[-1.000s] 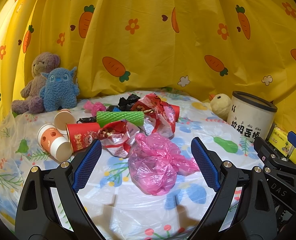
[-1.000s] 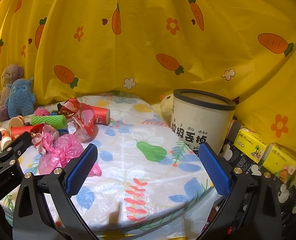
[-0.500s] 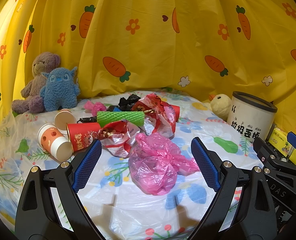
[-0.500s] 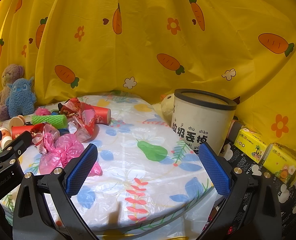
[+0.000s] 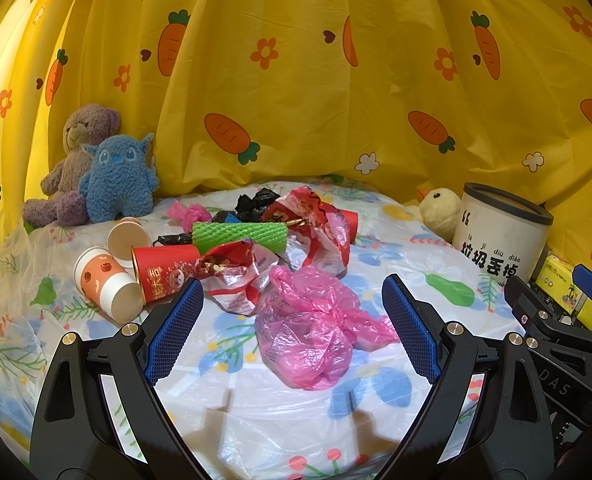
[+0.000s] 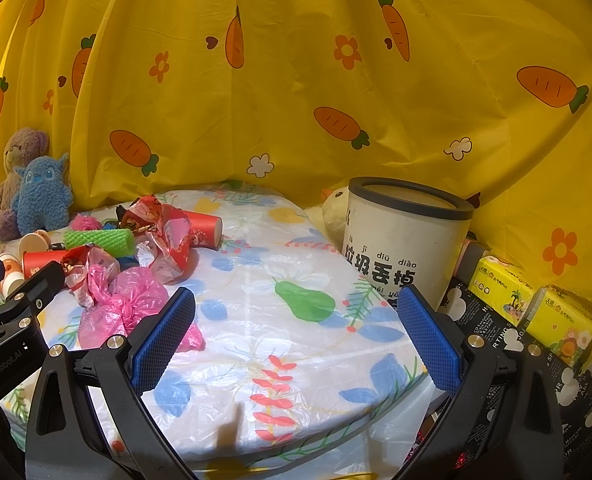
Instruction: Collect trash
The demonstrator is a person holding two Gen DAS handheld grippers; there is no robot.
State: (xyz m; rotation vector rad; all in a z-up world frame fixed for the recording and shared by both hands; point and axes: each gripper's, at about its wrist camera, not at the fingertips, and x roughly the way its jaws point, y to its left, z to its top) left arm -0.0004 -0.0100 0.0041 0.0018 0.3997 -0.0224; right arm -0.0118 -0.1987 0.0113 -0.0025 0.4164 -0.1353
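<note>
A crumpled pink plastic bag (image 5: 316, 328) lies on the table, just beyond my open left gripper (image 5: 291, 328) and between its blue pads. Behind it sits a pile of trash: a red wrapper (image 5: 235, 276), a green foam net (image 5: 239, 236), a red paper cup (image 5: 163, 272), an orange-and-white cup (image 5: 107, 284) and black bags (image 5: 255, 200). The white bin (image 6: 404, 240) with a dark rim stands at the table's right side. My right gripper (image 6: 296, 340) hangs open over bare tablecloth, left of the bin, with the pink bag (image 6: 123, 304) to its left.
Two plush toys (image 5: 91, 176) sit at the back left and a yellow duck toy (image 5: 440, 212) beside the bin. Yellow tissue packs (image 6: 532, 308) lie on a dark box at the right. A yellow carrot-print curtain (image 5: 296, 80) closes the back. The table edge (image 6: 336, 436) is near.
</note>
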